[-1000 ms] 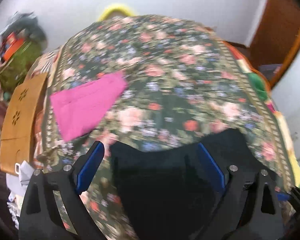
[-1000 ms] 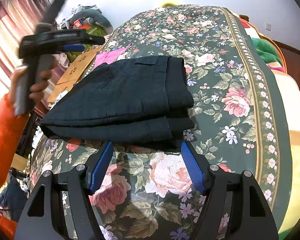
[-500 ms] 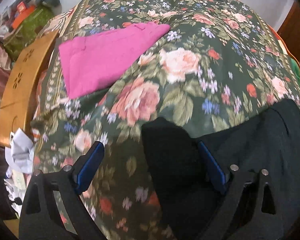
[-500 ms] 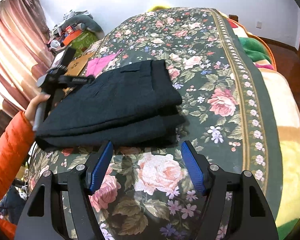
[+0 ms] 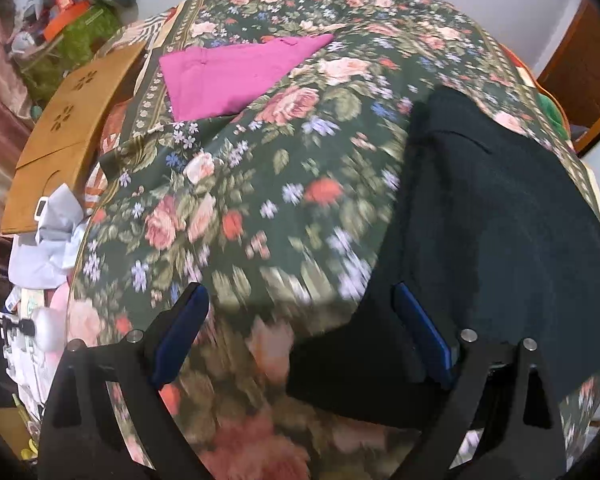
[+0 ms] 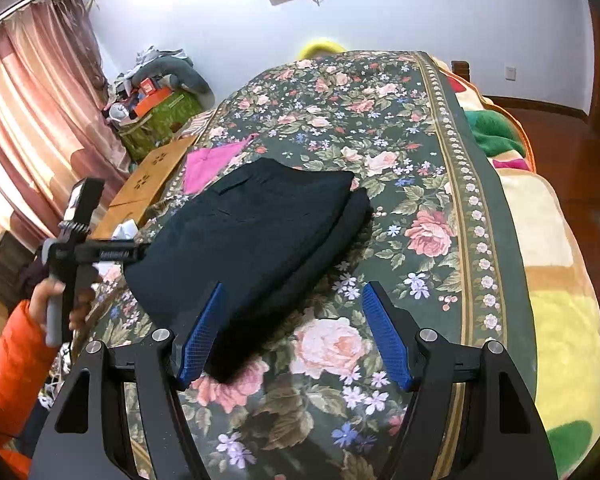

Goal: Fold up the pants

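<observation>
The black two-finger left gripper with blue pads (image 5: 300, 340) stands with its jaws wide and nothing between them; its right finger overlaps the near edge of the folded black trousers (image 5: 500, 208), though the blur hides whether it touches. A second ago this gripper looked level across the bed from above the trousers' middle; now it has dropped toward their left end, seen in the right wrist view at the left of the frame (image 6: 140, 250) in a hand (image 6: 50, 300) with an orange sleeve (image 6: 8, 364). The black right gripper with blue pads (image 6: 290, 332) is also wide apart and empty, hovering over the trousers' near edge, slightly higher than before.

The trousers (image 6: 256, 232) lie folded in a thick stacked bundle, flat and smooth on top, on the dark green rose-patterned bedspread (image 6: 420, 152). In the right wrist view their long axis runs from lower left to upper right, the folded end pointing toward the upper right. A folded magenta cloth (image 5: 236, 72) lies beyond them, apart, near the wooden board (image 5: 68, 128) at the bed's left edge
</observation>
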The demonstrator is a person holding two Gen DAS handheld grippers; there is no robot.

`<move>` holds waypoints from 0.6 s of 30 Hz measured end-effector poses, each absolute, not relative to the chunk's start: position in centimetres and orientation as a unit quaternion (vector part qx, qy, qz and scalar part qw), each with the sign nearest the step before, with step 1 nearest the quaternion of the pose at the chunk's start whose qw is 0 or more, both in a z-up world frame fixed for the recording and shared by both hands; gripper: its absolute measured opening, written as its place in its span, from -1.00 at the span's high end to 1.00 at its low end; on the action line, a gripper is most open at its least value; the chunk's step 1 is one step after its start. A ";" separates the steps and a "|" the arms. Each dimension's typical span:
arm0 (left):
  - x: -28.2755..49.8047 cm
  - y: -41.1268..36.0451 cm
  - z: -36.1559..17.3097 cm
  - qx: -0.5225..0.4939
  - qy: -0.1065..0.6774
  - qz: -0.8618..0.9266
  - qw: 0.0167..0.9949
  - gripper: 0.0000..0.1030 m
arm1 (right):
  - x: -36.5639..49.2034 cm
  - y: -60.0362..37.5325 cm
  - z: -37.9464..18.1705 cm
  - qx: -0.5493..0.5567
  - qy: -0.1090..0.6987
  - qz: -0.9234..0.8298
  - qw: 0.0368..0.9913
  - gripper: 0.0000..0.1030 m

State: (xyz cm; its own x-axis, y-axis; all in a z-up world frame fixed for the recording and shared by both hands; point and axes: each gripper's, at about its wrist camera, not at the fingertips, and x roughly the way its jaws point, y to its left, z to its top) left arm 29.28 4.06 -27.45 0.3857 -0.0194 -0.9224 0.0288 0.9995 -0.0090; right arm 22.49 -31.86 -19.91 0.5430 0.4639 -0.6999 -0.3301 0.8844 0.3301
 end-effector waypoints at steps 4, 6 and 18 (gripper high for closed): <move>27.3 3.3 -26.6 0.008 0.539 -0.011 0.842 -0.85 | 22.5 -31.4 -20.3 0.076 0.420 0.223 0.876 -0.30; 26.9 3.3 -26.0 0.008 0.533 -0.009 0.846 -0.84 | 22.6 -31.2 -20.8 0.073 0.423 0.219 0.876 -0.30; 24.7 1.7 -23.4 0.032 0.489 -0.052 0.870 -0.40 | 22.0 -30.0 -22.4 0.062 0.431 0.227 0.871 0.37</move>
State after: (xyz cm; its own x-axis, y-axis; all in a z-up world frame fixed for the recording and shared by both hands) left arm 24.69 1.70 -23.41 0.5166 -0.0592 -0.8542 0.1223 0.9925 0.0052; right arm 21.98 -29.98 -22.43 0.5246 0.4497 -0.7229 -0.3428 0.8888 0.3041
